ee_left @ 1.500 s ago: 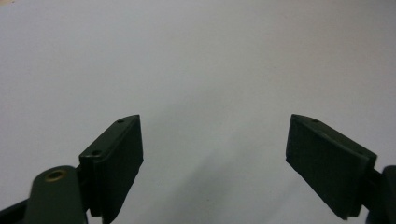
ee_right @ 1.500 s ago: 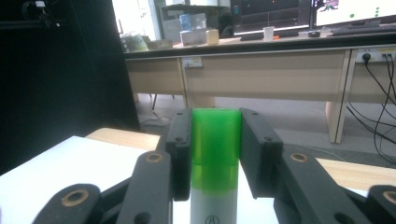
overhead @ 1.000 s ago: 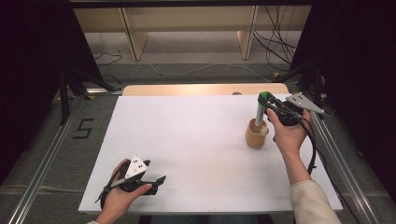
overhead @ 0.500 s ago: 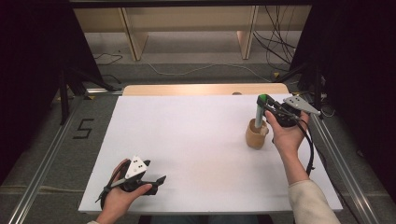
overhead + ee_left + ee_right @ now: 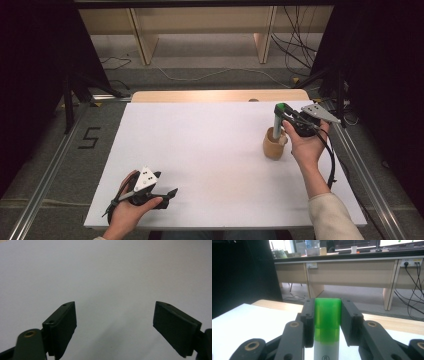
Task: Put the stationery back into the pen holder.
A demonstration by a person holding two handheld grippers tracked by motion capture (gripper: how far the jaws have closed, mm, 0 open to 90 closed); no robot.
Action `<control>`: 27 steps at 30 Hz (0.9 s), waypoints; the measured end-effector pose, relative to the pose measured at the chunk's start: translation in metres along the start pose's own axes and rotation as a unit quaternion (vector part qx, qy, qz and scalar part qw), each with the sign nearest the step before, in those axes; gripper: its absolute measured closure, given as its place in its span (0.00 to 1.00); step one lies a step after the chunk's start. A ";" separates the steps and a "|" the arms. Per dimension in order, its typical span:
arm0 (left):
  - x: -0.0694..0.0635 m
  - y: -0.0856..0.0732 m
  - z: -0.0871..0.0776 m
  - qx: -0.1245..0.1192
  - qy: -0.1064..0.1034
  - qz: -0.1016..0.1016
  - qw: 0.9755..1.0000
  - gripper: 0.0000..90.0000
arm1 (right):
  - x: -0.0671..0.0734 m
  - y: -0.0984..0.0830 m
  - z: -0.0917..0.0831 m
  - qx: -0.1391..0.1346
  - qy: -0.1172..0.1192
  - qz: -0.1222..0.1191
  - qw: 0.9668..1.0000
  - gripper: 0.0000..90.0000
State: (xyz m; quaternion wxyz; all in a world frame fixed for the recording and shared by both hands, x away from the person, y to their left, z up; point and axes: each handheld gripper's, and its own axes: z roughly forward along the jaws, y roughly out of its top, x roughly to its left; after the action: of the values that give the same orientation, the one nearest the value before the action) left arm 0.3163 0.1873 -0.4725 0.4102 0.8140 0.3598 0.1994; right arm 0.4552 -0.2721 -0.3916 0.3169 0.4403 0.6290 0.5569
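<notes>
Even overhead light; white table point(image 5: 210, 150) bright, surroundings dark; close claw views soft, slightly blurred.

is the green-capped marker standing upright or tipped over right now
Upright. The green-capped marker stands vertical with its lower end inside the wooden cup, and the right hand-held gripper clamps its cap from both sides.

Only readable bits here: a black "5" point(image 5: 88, 138) marked on the grey floor just left of the white table point(image 5: 210, 150). There's also a tiny circled mark point(image 5: 325, 357) on the marker's white barrel point(image 5: 326, 351), too small to make out.
</notes>
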 end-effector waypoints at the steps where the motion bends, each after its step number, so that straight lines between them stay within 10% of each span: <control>1: 0.000 0.000 0.000 0.000 0.000 0.000 1.000 0.21 | 0.000 0.000 0.000 0.001 0.000 0.001 1.000 0.75; 27: 0.000 0.000 0.000 0.000 -0.001 0.001 1.000 0.21 | 0.001 -0.008 0.004 0.013 -0.003 -0.009 1.000 0.75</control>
State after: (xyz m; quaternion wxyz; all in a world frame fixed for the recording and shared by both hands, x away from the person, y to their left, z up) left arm 0.3162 0.1871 -0.4726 0.4102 0.8145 0.3588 0.1991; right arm 0.4571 -0.2696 -0.3997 0.3178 0.4404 0.6395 0.5441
